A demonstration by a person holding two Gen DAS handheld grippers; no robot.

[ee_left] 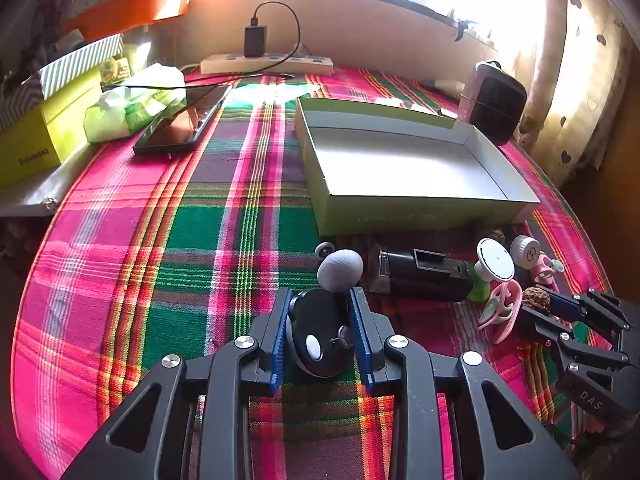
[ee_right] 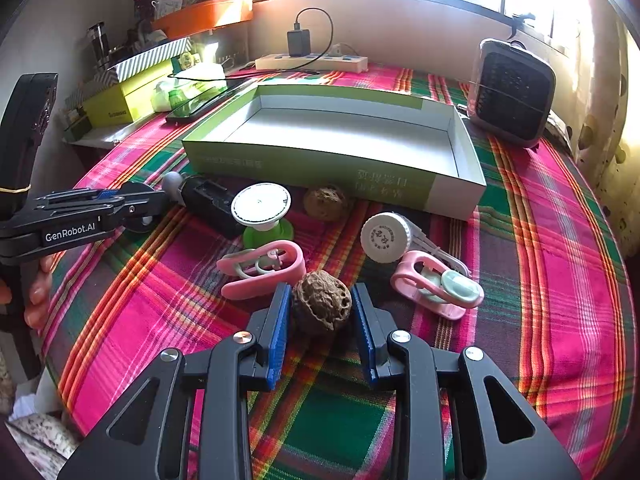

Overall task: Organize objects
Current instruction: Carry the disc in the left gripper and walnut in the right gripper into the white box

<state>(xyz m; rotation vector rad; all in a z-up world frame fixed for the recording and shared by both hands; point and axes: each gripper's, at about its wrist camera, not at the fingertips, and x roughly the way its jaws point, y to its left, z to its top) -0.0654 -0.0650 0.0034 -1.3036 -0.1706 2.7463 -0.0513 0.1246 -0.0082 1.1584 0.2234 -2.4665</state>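
Note:
My left gripper (ee_left: 320, 308) is shut on a black round gadget with a grey ball head (ee_left: 320, 332), just above the plaid cloth. My right gripper (ee_right: 320, 300) is shut on a brown walnut (ee_right: 322, 304); it also shows in the left wrist view (ee_left: 538, 300). An open green-and-white box (ee_right: 320, 168) lies beyond, also in the left wrist view (ee_left: 400, 208). In front of it lie a second walnut (ee_right: 326, 202), a black device (ee_right: 208, 204), a white disc on a green base (ee_right: 262, 210), two pink clips (ee_right: 260, 268) (ee_right: 436, 286) and a white cap (ee_right: 386, 238).
A black speaker (ee_right: 514, 96) stands at the back right. A power strip with charger (ee_right: 312, 60) lies by the wall. A phone (ee_left: 184, 120), a tissue pack (ee_left: 128, 108) and stacked yellow-green boxes (ee_left: 48, 120) sit at the left.

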